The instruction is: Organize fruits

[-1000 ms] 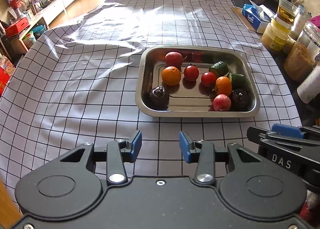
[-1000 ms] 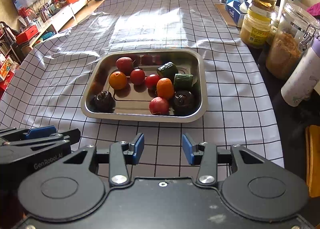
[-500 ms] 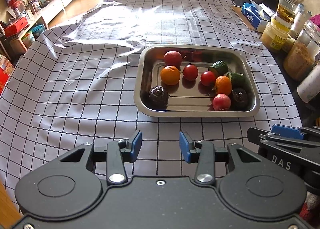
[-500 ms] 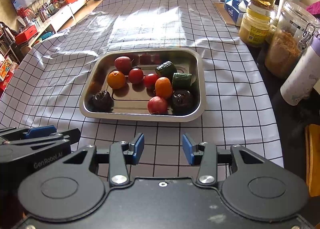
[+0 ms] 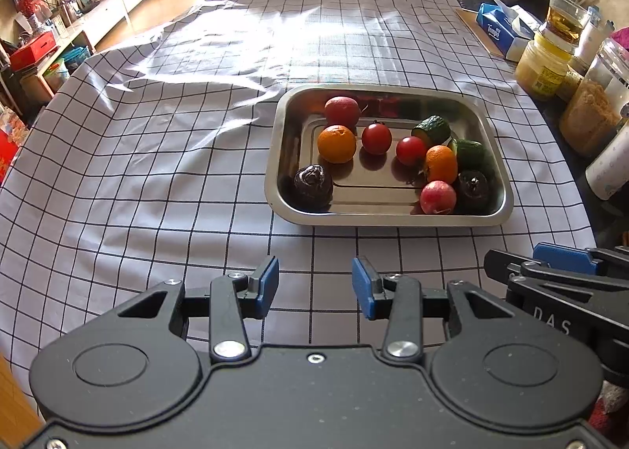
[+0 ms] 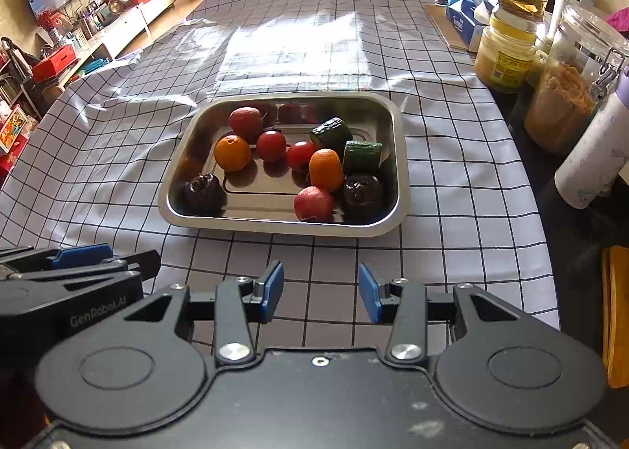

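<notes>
fruits all sit in the steel tray (image 6: 397, 158) on the checked tablecloth (image 5: 157, 158): oranges, tomatoes, cucumber chunks, dark ones at the near corners. left gripper (image 5: 315, 288) and right gripper (image 6: 320, 292) hover just short of it, both spread wide, holding nothing.

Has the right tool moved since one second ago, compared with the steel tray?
Yes. In the right wrist view the steel tray sits slightly higher than before, so the open right tool has backed away a little.
</notes>
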Motion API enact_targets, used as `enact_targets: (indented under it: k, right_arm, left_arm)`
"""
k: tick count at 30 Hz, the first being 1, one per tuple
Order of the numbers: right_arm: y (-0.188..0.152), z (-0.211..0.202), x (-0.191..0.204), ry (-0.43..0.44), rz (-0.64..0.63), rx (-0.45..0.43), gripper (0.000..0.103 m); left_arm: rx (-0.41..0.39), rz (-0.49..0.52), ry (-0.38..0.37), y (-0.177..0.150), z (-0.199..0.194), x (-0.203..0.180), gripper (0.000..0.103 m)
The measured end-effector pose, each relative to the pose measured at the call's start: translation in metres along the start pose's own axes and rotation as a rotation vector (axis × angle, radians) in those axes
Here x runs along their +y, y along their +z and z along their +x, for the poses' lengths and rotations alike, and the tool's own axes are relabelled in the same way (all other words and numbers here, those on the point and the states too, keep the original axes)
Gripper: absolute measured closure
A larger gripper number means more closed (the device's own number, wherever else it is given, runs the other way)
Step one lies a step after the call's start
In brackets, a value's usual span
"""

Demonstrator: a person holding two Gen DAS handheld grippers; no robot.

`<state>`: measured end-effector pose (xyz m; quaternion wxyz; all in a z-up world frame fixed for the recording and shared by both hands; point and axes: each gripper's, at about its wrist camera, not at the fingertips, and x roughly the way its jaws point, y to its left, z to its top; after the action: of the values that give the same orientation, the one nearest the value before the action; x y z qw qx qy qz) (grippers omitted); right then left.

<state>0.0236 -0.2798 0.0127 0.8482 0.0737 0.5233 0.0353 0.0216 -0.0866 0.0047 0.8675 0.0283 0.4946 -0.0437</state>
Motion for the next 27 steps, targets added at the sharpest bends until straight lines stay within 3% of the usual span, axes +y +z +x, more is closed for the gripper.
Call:
enact_targets:
  k: [27]
  right_arm:
    - [-0.0005,-0.0008,0.0001,0.001,0.003,0.001,0.058]
  left_arm:
    - [0.003,0.01,-0.006,-0.0016,-0.0013,-0.0029,0.053]
